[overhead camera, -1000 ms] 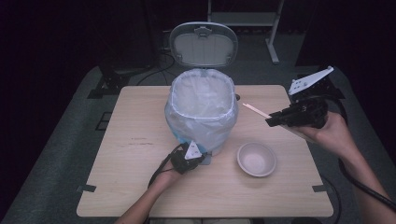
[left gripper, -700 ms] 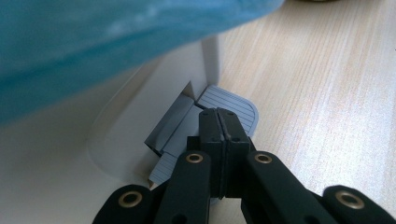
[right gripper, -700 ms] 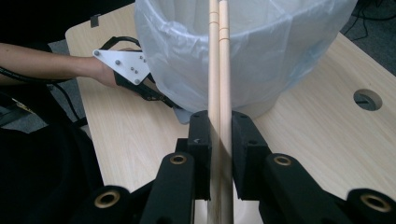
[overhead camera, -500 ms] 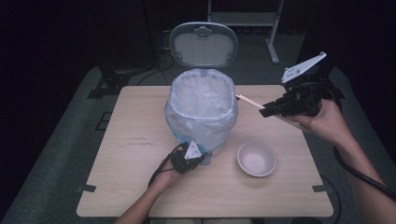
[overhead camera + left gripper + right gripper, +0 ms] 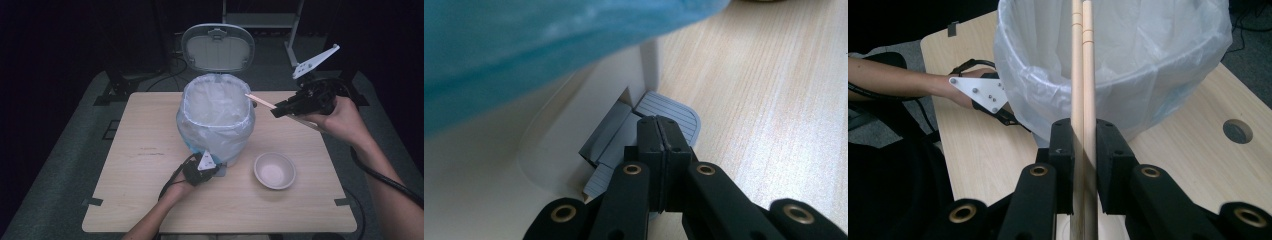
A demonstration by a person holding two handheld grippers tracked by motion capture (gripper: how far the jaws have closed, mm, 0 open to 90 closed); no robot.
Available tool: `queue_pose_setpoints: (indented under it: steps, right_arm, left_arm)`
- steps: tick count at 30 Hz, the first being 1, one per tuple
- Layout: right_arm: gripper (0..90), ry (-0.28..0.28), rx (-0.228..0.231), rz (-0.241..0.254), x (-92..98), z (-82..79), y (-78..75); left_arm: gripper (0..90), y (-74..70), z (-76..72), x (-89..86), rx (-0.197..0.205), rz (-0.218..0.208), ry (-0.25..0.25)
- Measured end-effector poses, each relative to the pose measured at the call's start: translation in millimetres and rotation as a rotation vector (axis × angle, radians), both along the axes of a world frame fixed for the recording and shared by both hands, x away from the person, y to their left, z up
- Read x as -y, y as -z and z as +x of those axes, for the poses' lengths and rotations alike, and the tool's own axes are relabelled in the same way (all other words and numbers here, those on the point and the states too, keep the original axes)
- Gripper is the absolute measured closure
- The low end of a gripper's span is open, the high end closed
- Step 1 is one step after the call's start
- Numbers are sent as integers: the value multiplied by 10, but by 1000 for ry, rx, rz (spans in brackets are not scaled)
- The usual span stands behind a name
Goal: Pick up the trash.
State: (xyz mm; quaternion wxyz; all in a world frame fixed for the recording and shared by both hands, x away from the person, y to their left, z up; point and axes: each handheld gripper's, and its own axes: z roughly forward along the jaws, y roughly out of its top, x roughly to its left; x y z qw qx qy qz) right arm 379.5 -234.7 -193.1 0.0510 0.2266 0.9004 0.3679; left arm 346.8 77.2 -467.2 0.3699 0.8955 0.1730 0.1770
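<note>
On the light wooden table (image 5: pixel 125 175), the left gripper (image 5: pixel 200 170) sits low at the foot of a white pedal bin lined with a translucent pale blue plastic bag (image 5: pixel 216 117). Its jaws are pressed fully together with nothing between them, and their tips rest on the bin's grey ribbed foot pedal (image 5: pixel 669 112). The bin's grey-rimmed lid (image 5: pixel 218 47) stands upright behind the open mouth. Just right of the bin's base, a small round white bowl (image 5: pixel 274 170) stands on the table, apart from both grippers. Farther right and raised above the table, the right gripper (image 5: pixel 280 110) clamps a pair of pale wooden chopsticks (image 5: pixel 260 100), jaws narrow around the two sticks. The chopsticks lie side by side, their tips reaching over the right rim of the bag-lined bin.
</note>
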Motion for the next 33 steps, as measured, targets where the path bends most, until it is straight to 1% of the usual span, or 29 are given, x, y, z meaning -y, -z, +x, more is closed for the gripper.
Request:
queue_pose_setpoints:
  steps: [2,4,10,17,21,26,33]
  right_arm:
    - [786,-3,5,-6,-47,28,-40]
    - [786,-6,7,-7,-59,37,-49]
    - [786,-16,10,-17,-186,100,-119]
    - [785,-32,26,-31,-329,159,-211]
    - [785,-35,25,-39,-408,195,-260]
    - [786,-45,26,-45,-510,246,-301]
    - [786,-55,32,-51,-579,295,-327]
  left_arm:
    - [900,0,-1,1,0,0,0]
    - [900,0,-1,1,1,1,0]
    - [900,0,0,0,0,0,0]
    - [900,0,-1,-1,0,0,0]
    - [900,0,-2,0,2,2,0]
    - [900,0,-3,1,3,2,-1]
    - [900,-1,1,-2,-1,1,2]
